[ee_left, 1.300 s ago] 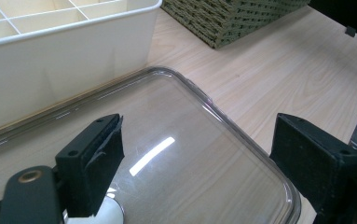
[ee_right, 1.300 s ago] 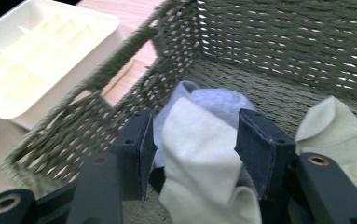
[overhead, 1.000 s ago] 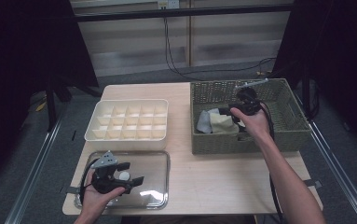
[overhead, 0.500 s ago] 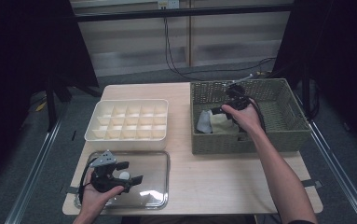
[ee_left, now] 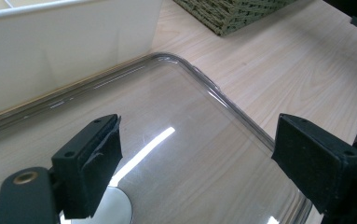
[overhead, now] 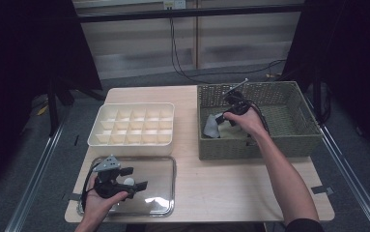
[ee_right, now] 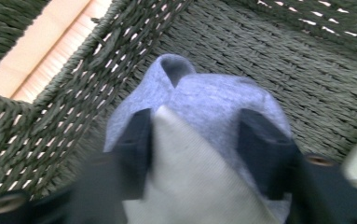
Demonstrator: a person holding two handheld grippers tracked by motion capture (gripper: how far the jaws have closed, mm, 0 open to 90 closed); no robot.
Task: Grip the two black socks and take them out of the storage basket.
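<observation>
Inside the wicker basket [overhead: 289, 140], at its left end, the right gripper [ee_right: 195, 140] had its jaws around a bundle of cloth: a grey-blue piece [ee_right: 204, 93] with a paler piece [ee_right: 190, 177] bunched between the pads. Jaws were partway closed with fabric filling the gap; I couldn't tell if the grip was firm yet, the view was blurred. From the high view the cloth [overhead: 212, 126] sat against the basket's left wall, right hand [overhead: 245, 121] above it.

Left gripper [overhead: 124, 183] was held over the clear lid [overhead: 163, 193] at the table's [overhead: 231, 193] near-left corner, jaws spread wide, nothing between them. The white divided box [overhead: 133, 126] sat just behind the lid, compartments bare.

For the pick, my read:
- Close fully on both layers before lifting, or the pale piece could slip out.
- Lift straight up, clear of the left wall; weave could snag the fabric.
- Keep the left gripper parked, out of the path to the box.
</observation>
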